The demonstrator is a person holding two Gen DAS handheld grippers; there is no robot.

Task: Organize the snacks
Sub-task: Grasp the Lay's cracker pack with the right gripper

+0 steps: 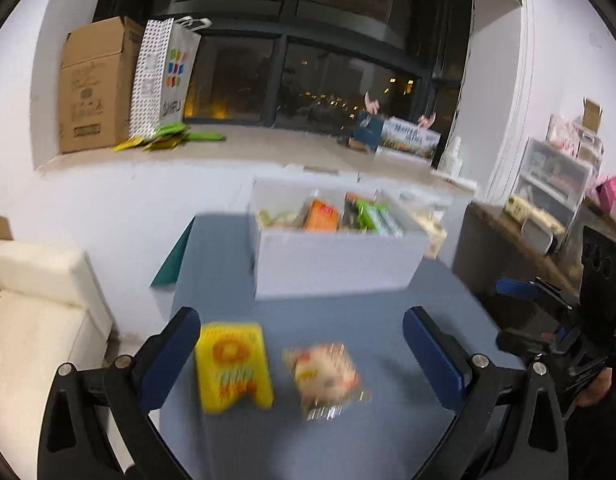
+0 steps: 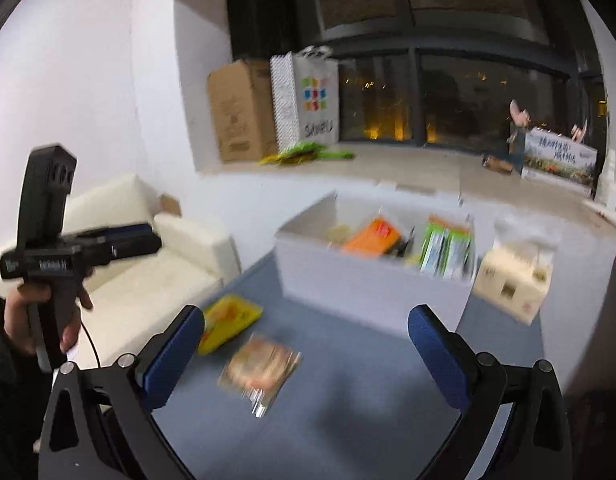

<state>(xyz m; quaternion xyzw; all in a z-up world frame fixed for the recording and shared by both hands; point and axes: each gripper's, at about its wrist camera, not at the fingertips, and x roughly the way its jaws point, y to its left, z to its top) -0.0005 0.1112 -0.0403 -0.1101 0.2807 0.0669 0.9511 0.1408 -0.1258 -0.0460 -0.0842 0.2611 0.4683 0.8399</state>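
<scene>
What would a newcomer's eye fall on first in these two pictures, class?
The bright yellow snack packet lies on the blue table, close beside a clear-wrapped orange snack. Behind them stands a white box, already holding orange and green packets. Both the left gripper and the right gripper are wide open and empty.
</scene>
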